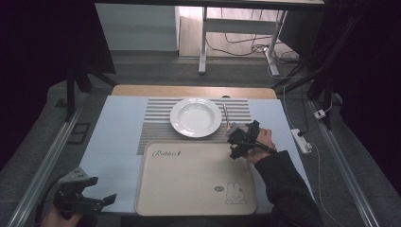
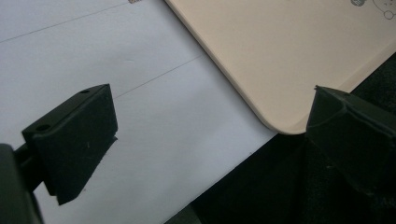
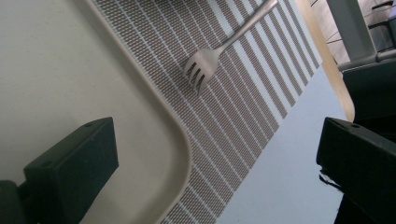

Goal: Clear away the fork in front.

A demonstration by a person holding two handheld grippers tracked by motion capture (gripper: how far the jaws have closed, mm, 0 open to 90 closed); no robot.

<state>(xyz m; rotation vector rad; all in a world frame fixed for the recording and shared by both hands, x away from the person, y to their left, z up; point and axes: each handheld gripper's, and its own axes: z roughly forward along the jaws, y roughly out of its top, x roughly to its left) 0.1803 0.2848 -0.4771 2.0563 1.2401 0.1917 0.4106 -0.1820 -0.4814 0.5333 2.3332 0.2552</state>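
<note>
Two black handheld grippers: left gripper [image 1: 87,196], near the tray [image 1: 189,208]'s near-left corner, topped by a grey three-cornered plate, with a dark cable curving off its back. Right gripper [image 1: 236,137], at the tray's far-right corner, black throughout, gripped by a hand in a long dark sleeve [image 1: 283,184]. Blocky matte-black jaws with small round screw holes along their top edges in both gripper views.

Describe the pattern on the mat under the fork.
The mat has grey-and-white woven stripes, seen best in the right gripper view, under the fork.
</note>
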